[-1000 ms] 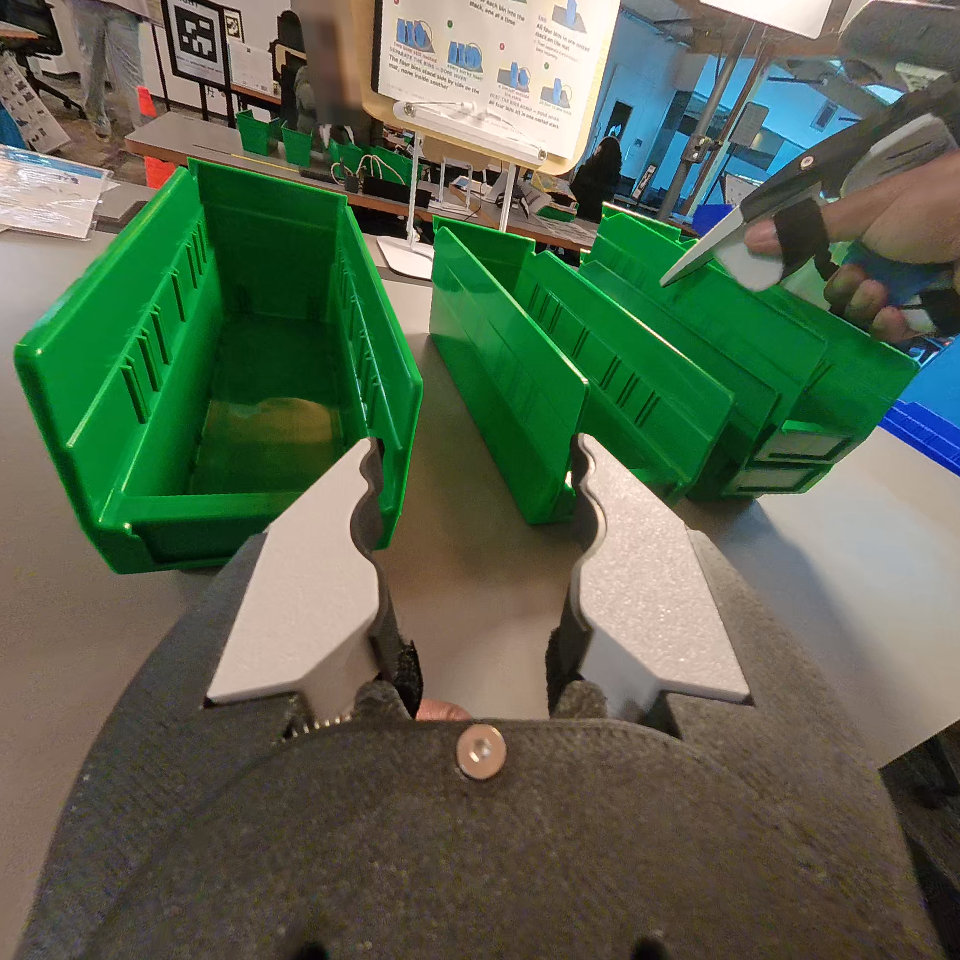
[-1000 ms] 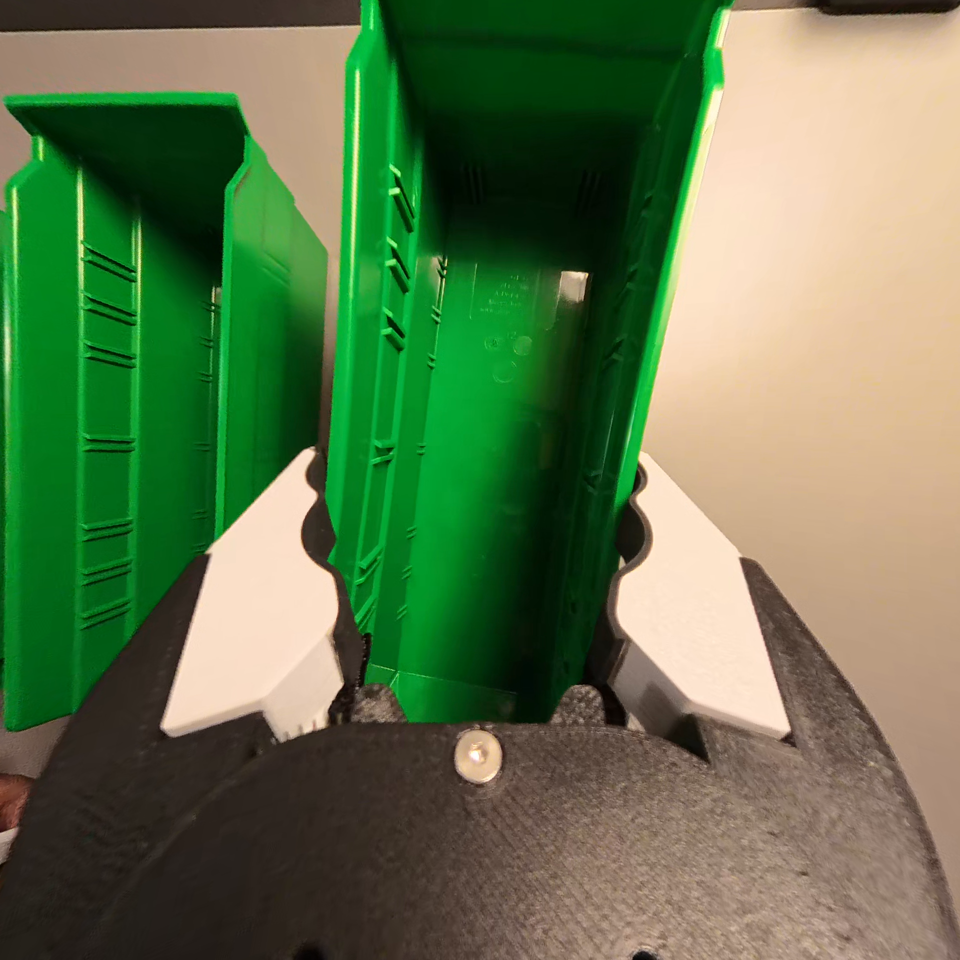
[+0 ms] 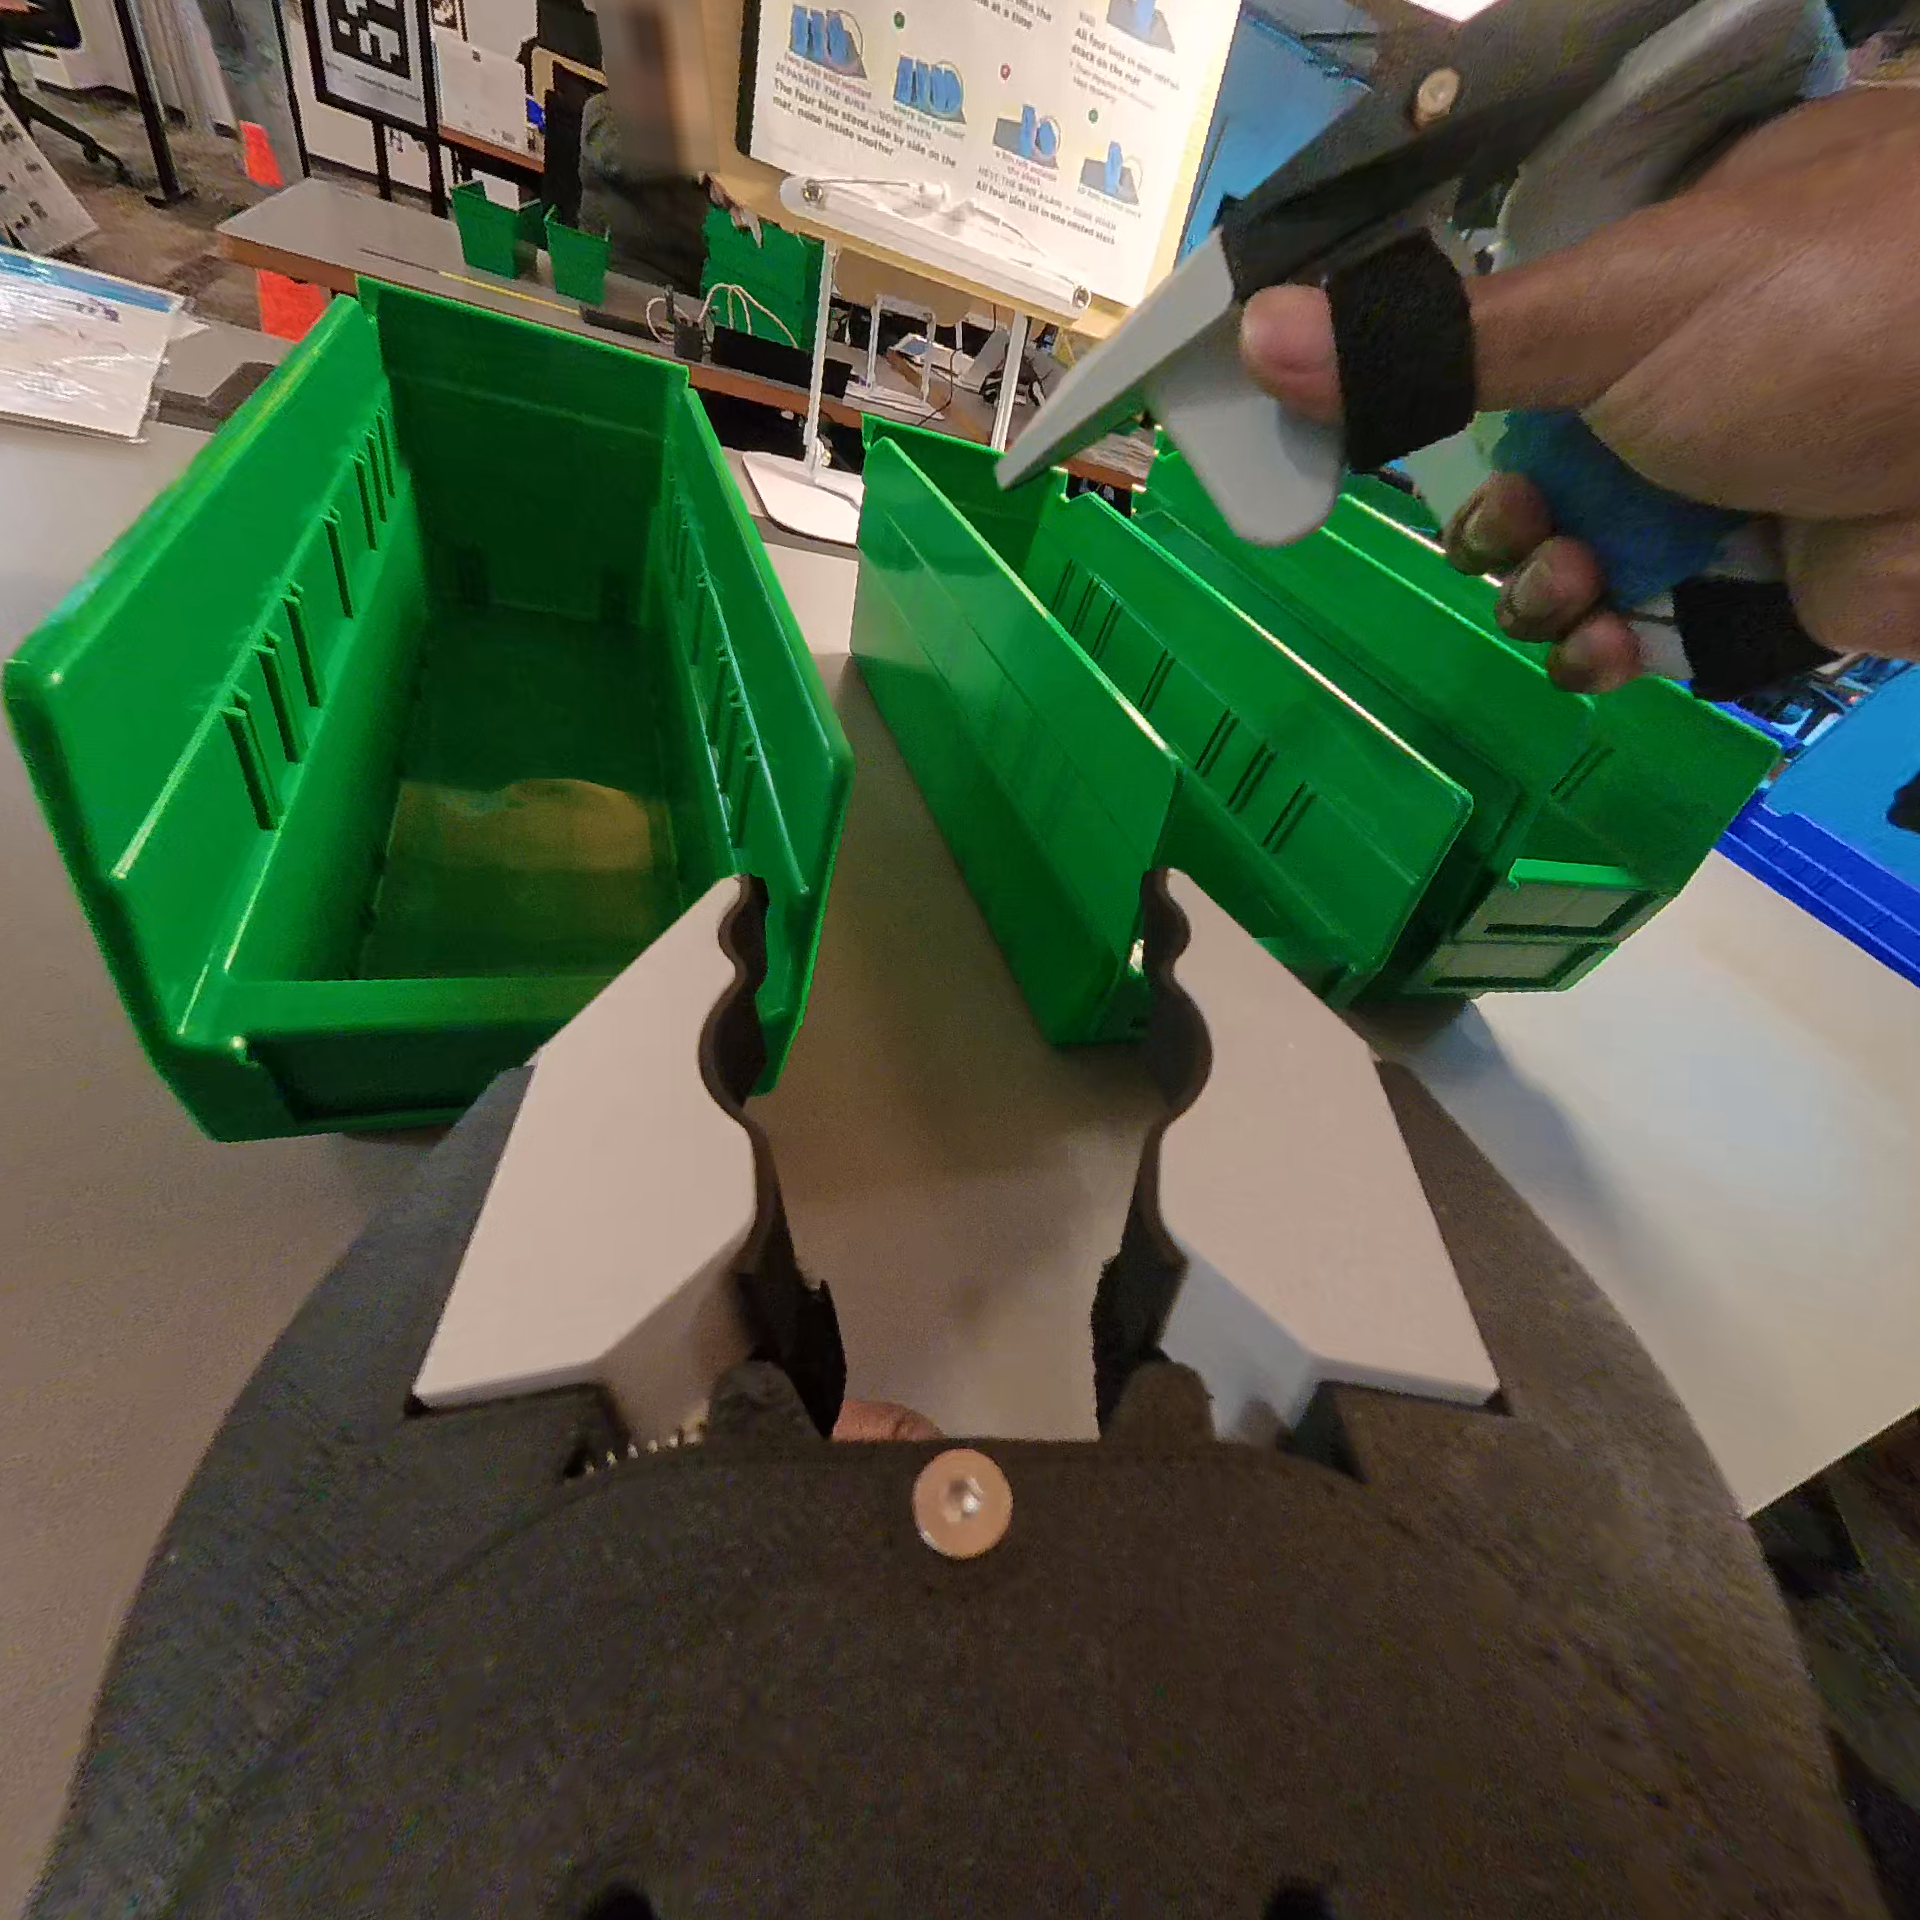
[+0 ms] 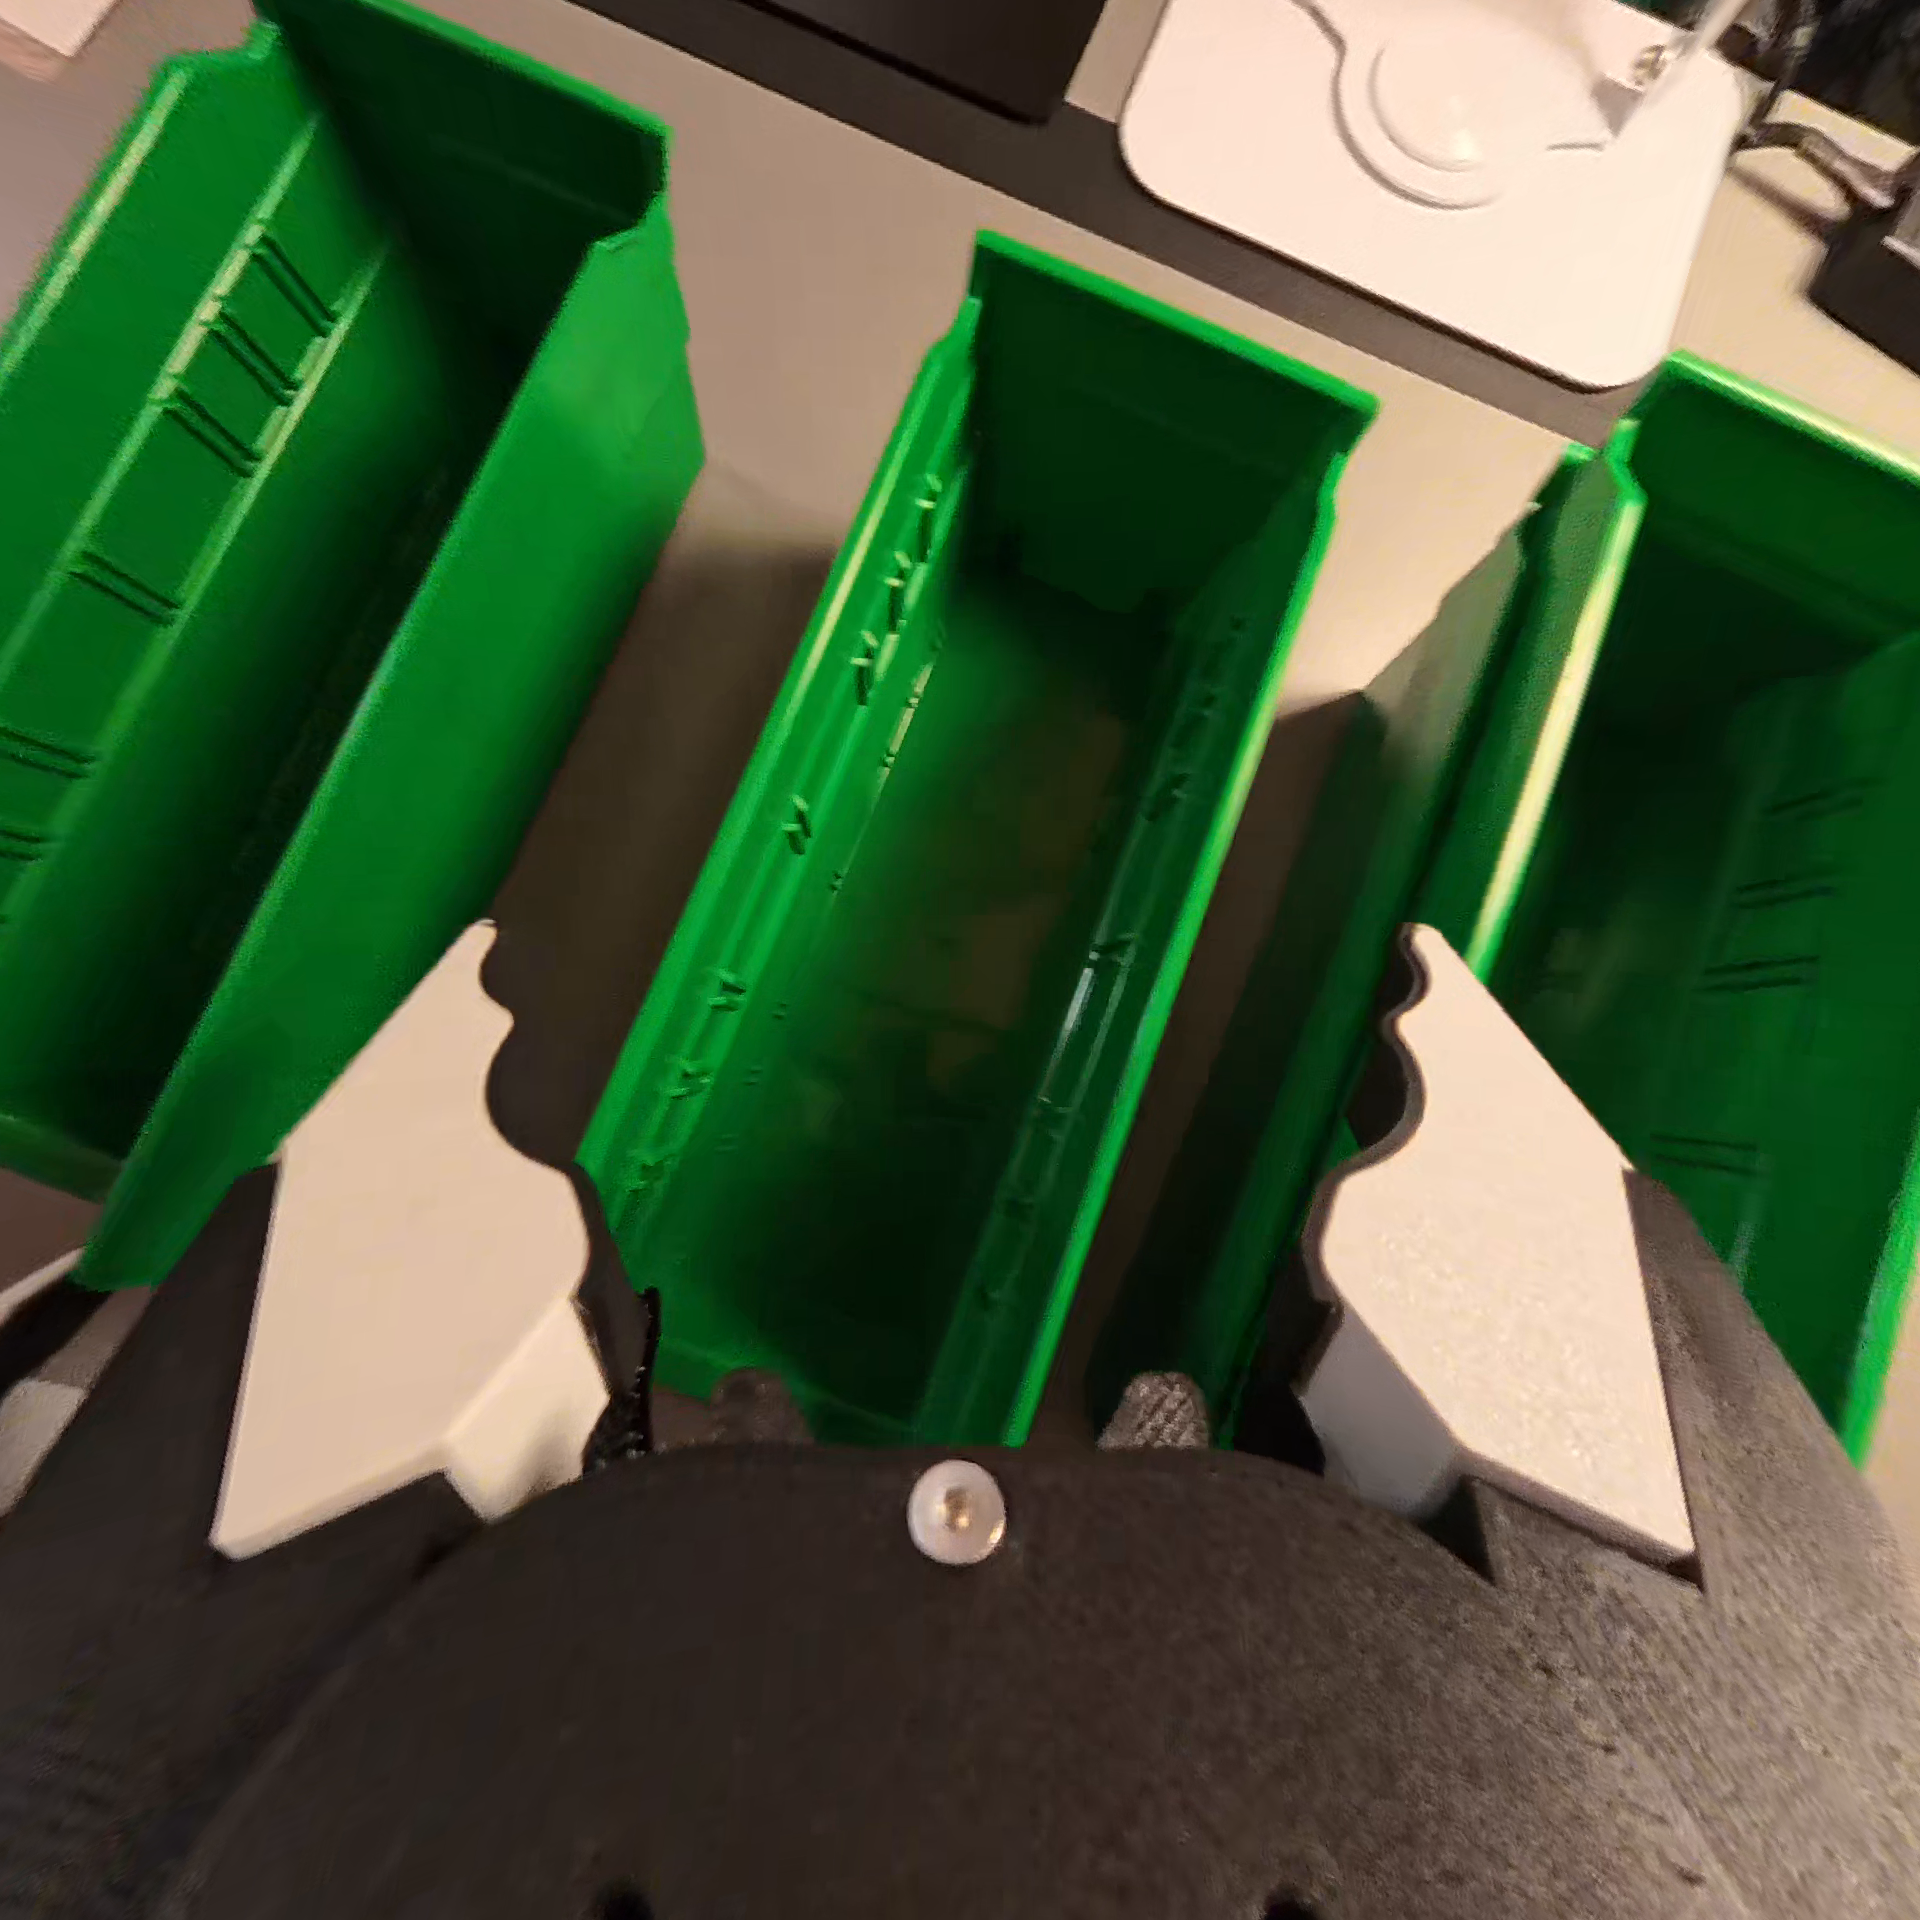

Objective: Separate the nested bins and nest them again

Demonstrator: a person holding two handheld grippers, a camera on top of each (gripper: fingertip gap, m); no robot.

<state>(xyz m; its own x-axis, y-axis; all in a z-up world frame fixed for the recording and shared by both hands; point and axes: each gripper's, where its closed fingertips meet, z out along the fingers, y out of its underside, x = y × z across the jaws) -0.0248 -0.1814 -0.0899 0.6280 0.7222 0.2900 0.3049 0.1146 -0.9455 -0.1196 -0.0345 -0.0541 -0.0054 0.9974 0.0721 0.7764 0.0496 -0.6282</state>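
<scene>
Several green plastic bins stand side by side on a grey table [image 3: 1558,1195]. In the right wrist view my right gripper [image 4: 951,935] is wide open above the middle bin [image 4: 987,831]. Its pads stand clear of both walls. Another bin [image 4: 312,623] is to its left and one [image 4: 1714,831] to its right. In the left wrist view my left gripper [image 3: 951,935] is open and empty over the bare table. It sits between the left bin [image 3: 416,727] and the middle bin [image 3: 1018,727]. The right gripper [image 3: 1132,468] hovers above the bins, held by a hand [image 3: 1714,312]. The rightmost bin [image 3: 1507,727] looks like two nested.
A white stand base [image 4: 1455,156] sits just behind the bins and carries an instruction board [image 3: 987,125]. A blue bin [image 3: 1829,831] lies at the far right. Papers [image 3: 73,343] lie at the table's back left. The table's right edge [image 3: 1818,1403] is close.
My right gripper has opened wide, let go of the bin it was closed around, and pulled back above it, so three bins now show. My left gripper has barely moved.
</scene>
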